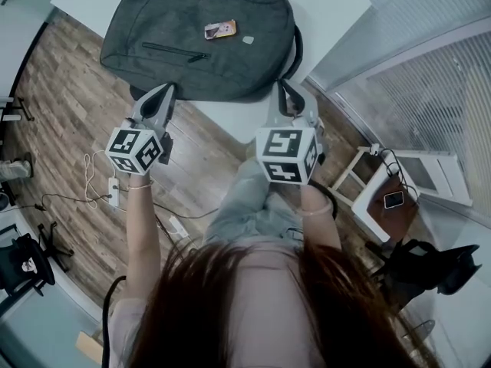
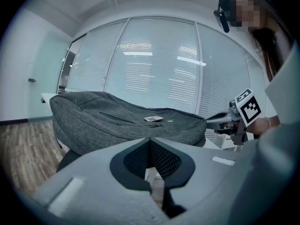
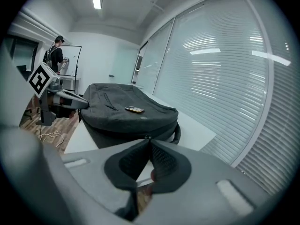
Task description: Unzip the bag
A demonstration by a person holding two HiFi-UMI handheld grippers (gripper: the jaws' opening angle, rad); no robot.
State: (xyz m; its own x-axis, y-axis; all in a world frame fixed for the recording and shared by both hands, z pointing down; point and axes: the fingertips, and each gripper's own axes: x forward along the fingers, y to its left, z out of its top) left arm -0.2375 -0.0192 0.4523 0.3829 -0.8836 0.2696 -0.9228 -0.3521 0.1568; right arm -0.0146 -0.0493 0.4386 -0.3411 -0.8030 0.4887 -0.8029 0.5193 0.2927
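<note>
Left gripper and right gripper both have their jaws pressed together on nothing. Their tips sit by the near edge of the grey bag, lying flat on the white table at twelve o'clock (its front-pocket zip looks closed). Unzipping seems not yet begun.

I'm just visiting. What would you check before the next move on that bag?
1. Bag lying on the table: ok.
2. Left tool open to grab: not ok, shut and empty.
3. Right tool open to grab: not ok, shut and empty.
4. Main zipper pull spotted: cannot tell; only the pocket zipper shows.
5. Bag's top free of loose things: not ok, a small card lies there.
</note>
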